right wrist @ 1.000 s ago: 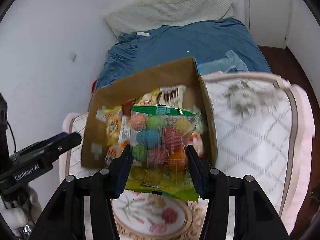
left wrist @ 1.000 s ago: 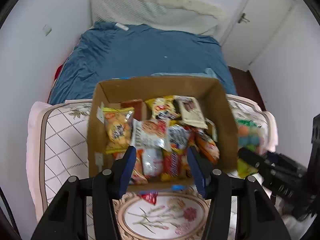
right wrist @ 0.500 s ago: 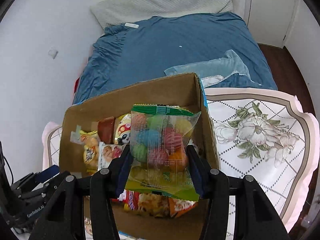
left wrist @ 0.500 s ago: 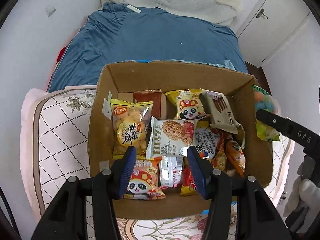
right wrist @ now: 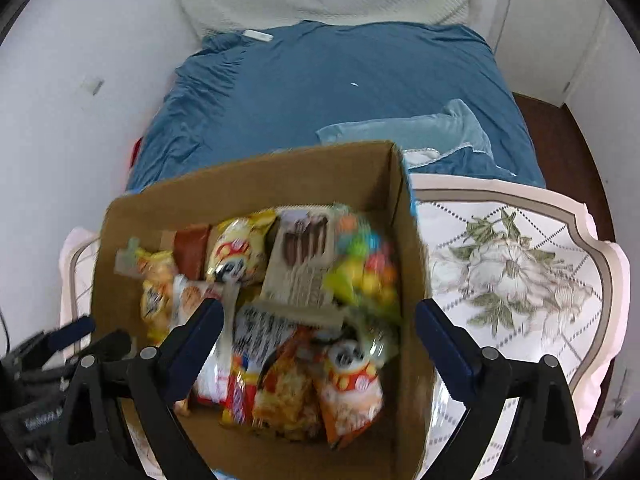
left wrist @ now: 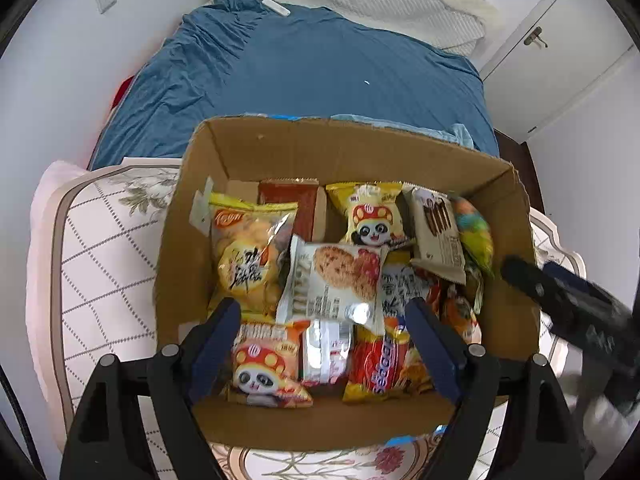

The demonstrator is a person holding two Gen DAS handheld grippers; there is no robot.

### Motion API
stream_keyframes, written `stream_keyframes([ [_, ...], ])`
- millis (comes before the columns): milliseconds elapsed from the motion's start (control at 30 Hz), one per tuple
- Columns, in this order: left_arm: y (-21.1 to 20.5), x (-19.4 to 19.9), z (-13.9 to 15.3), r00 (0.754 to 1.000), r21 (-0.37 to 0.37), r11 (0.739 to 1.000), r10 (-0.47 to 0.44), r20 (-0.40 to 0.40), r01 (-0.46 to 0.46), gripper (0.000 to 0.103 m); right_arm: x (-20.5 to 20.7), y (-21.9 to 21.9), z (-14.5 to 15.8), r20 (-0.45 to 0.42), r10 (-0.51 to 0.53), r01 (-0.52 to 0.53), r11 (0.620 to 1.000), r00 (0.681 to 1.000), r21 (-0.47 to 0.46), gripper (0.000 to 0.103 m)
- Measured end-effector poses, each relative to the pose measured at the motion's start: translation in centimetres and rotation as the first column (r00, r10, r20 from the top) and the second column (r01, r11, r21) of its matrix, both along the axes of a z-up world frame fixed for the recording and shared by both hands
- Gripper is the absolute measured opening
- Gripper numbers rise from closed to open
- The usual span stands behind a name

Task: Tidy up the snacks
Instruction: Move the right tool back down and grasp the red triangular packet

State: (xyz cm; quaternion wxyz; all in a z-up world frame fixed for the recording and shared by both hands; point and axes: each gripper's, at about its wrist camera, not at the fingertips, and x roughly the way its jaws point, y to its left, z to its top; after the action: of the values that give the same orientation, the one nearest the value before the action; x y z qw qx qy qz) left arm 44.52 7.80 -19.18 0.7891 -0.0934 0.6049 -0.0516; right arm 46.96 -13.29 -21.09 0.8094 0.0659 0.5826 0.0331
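An open cardboard box (left wrist: 320,152) (right wrist: 260,184) stands on a quilted floral pad and holds several snack packets. My left gripper (left wrist: 322,312) hovers over the box's near half. Its jaws are opening, with only the packets lying below them, among them a white cookie packet (left wrist: 332,280). My right gripper (right wrist: 320,312) hangs over the box's right half. Its jaws are also opening and grip nothing. A clear bag of coloured candies (right wrist: 360,264) (left wrist: 474,232) lies loose against the box's right wall.
The floral pad (right wrist: 512,272) spreads to the right of the box, and a strip of it (left wrist: 100,256) shows on the left. Behind the box lies a bed with a blue sheet (left wrist: 320,72). White walls stand at left and a white door at far right.
The right jaws have spread, and the candy bag they held now lies in the box at its right wall. The left jaws have widened too. Both grippers came lower over the box.
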Motion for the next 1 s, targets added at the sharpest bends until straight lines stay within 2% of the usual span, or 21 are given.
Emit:
stream_keyframes([
  [67, 0.5, -1.8, 0.5, 1.0, 0.011, 1.0, 0.009, 0.02, -0.009, 0.084, -3.0, 0.7, 0.5, 0.023, 0.026, -0.026, 1.0, 0.999, 0.015, 0.098],
  [133, 1.3, -4.2, 1.0, 0.998, 0.055, 0.998, 0.032, 0.063, -0.035, 0.084, -6.6, 1.7, 0.8, 0.045, 0.051, -0.053, 0.998, 0.998, 0.04, 0.098],
  [233, 2.9, -9.3, 1.4, 0.988, 0.106, 0.99, 0.08, 0.132, -0.094, 0.084, -11.9, 2.9, 0.3, 0.042, 0.051, -0.055, 0.992, 0.998, 0.11, 0.098],
  [300, 3.6, -12.0, 0.7, 0.985, 0.126, 0.985, 0.098, 0.142, -0.116, 0.084, -15.1, 3.9, -0.8, 0.032, 0.047, -0.051, 0.986, 0.998, 0.159, 0.098],
  [400, 4.7, -15.3, -1.7, 0.987, 0.16, 0.979, 0.112, 0.111, -0.129, 0.084, -17.9, 5.5, -3.1, 0.011, 0.045, -0.046, 0.979, 0.999, 0.2, 0.098],
  [500, 5.5, -16.9, -4.6, 0.99, 0.175, 0.976, 0.12, 0.07, -0.131, 0.084, -18.7, 6.9, -6.2, -0.033, 0.034, -0.026, 0.973, 0.999, 0.231, 0.098],
  [567, 5.7, -17.2, -6.3, 0.992, 0.185, 0.975, 0.115, 0.049, -0.122, 0.084, -18.6, 7.9, -7.4, -0.025, 0.034, -0.027, 0.974, 0.999, 0.226, 0.098],
  [833, 6.5, -17.2, -10.5, 0.997, 0.256, 0.964, 0.06, 0.051, -0.071, 0.084, -17.1, 11.8, -11.9, -0.007, 0.033, -0.03, 0.974, 0.999, 0.222, 0.095],
  [900, 6.8, -17.0, -11.2, 0.997, 0.258, 0.964, 0.056, 0.048, -0.066, 0.084, -16.6, 12.5, -12.8, -0.013, 0.024, -0.02, 0.973, 1.0, 0.23, 0.093],
  [1000, 7.2, -16.7, -12.1, 0.998, 0.251, 0.966, 0.056, 0.038, -0.064, 0.084, -15.9, 13.5, -13.9, -0.019, 0.022, -0.017, 0.976, 1.0, 0.219, 0.083],
])
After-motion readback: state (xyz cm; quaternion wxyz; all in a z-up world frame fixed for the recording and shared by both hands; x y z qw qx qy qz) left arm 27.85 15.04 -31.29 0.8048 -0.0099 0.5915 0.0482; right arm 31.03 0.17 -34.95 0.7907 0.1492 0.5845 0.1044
